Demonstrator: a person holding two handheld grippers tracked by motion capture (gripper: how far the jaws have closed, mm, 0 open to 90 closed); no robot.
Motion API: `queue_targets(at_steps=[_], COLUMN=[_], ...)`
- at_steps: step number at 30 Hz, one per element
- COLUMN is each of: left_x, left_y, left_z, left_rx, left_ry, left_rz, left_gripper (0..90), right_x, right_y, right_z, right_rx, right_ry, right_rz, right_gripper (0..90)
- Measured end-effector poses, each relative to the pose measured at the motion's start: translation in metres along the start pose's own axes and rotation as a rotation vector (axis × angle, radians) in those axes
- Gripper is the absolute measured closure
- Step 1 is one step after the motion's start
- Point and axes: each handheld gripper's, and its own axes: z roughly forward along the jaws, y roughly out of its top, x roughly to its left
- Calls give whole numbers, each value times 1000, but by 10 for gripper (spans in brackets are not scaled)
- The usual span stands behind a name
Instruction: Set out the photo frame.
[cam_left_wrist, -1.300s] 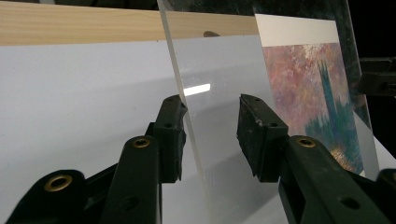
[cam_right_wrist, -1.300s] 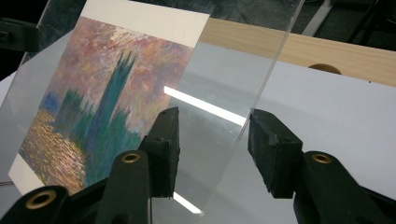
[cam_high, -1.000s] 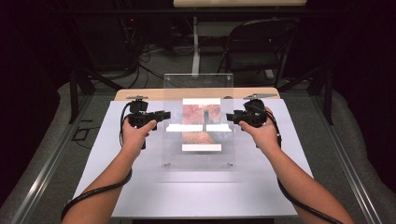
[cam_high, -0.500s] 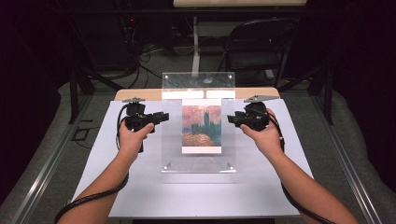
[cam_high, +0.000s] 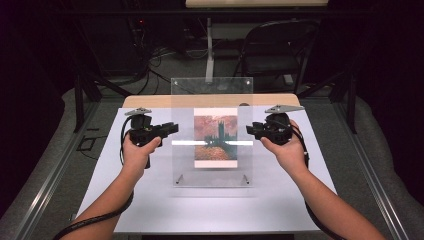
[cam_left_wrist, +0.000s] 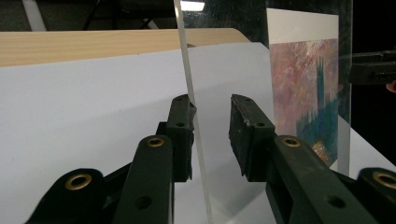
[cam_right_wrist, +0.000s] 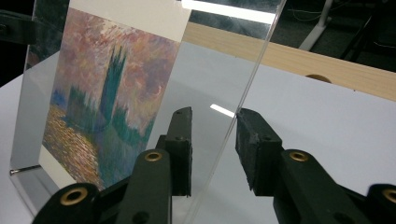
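— Hand-held gripper on the left (cam_high: 172, 128): how wide did it stand, and what did it hold?

— Its jaws had just been closing. In the left gripper view the left edge of the clear acrylic frame (cam_high: 212, 95) ran between them; one pad lay against the sheet, the other was a gap away, so no clamp yet.

— And the right hand-held gripper (cam_high: 250, 130)?

— Much the same. Its jaws had also just been closing, straddling the frame's right edge. In the right gripper view both pads stood a little off the sheet.

— Where was the frame?

— Midway across the tabletop (cam_high: 280, 205), between its left and right edges, standing upright, with the painted print (cam_high: 216, 137) of a dark tower facing the near edge.

— What had changed since the earlier pictures?

— A second before, the frame leaned far back, nearly flat, with a light stripe glaring across it. It had since been tipped up to vertical, and both hands sat a bit higher.
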Motion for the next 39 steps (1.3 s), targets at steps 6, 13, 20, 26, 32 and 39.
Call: queue_targets(at_steps=[6, 13, 20, 26, 32, 39], left_x=[-7, -14, -21, -25, -31, -37], left_y=[-3, -8, -14, -19, -26, -36], left_z=[-6, -15, -24, -31, -39, -48], left_rx=[-2, -10, -22, -34, -43, -61], left_ry=[12, 16, 9, -6, -14, -19], left_rz=[20, 51, 50, 48, 74, 102], left_gripper=[705, 716, 733, 744, 750, 750], right_x=[4, 10, 15, 18, 21, 27], right_y=[-3, -7, -12, -17, -23, -29], right_z=[-7, -16, -27, -35, -44, -52], right_rx=[-20, -27, -38, -58, -67, -79], right_ry=[6, 10, 33, 50, 74, 88], right_rz=[-7, -17, -18, -14, -7, -14], right_gripper=[690, 707, 713, 725, 753, 766])
